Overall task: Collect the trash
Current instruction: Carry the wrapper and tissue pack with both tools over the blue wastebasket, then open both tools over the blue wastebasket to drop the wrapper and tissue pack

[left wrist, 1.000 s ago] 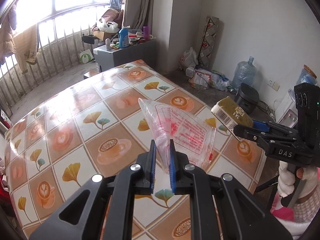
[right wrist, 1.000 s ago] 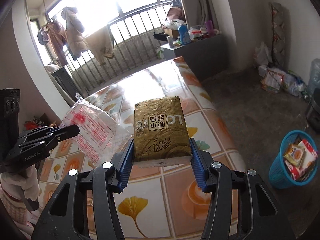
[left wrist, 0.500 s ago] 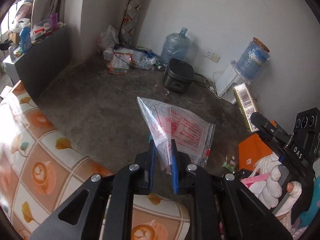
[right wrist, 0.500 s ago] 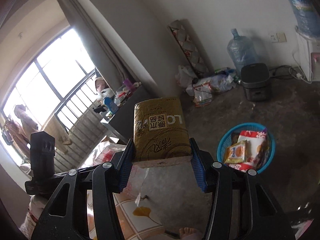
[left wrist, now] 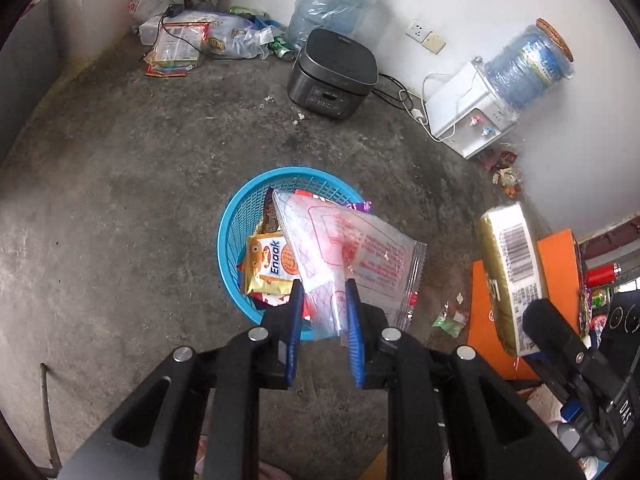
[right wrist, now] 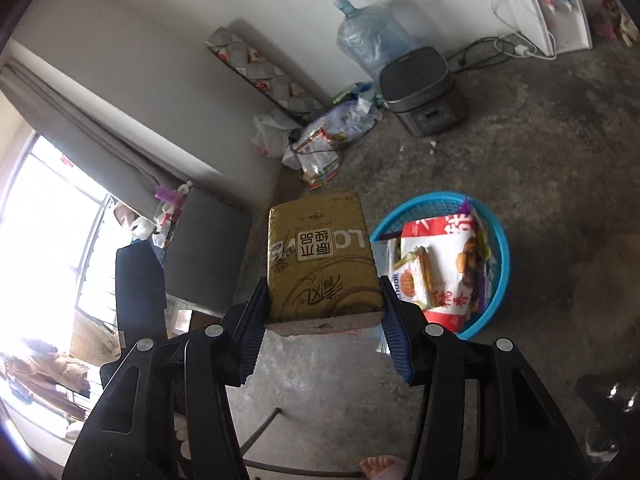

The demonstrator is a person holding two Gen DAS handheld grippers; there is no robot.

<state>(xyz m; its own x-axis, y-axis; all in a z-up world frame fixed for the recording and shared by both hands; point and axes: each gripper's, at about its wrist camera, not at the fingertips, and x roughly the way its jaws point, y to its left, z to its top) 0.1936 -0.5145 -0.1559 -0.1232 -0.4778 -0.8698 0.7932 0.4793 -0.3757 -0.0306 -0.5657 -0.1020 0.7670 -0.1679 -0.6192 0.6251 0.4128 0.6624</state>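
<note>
Trash over round blue plastic mesh basket (left wrist: 236, 216) on the concrete floor.
Left gripper (left wrist: 322, 300) jaws opening around clear printed plastic bag (left wrist: 352, 248); right gripper (right wrist: 322, 312) clamps gold tissue pack (right wrist: 320, 256); black rice cooker (left wrist: 332, 74) behind.

We see a bare concrete floor (left wrist: 120, 184) carrying a blue basket (left wrist: 236, 220) at centre frame (wrappers heaped inside), a black cooker (left wrist: 332, 74) above it, and littered bags (left wrist: 176, 46) at upper left.

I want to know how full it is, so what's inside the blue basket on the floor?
The blue basket holds snack wrappers: a yellow Enaak packet and a large red-and-white bag. Anything beneath them, and the basket's bottom, is covered.
</note>
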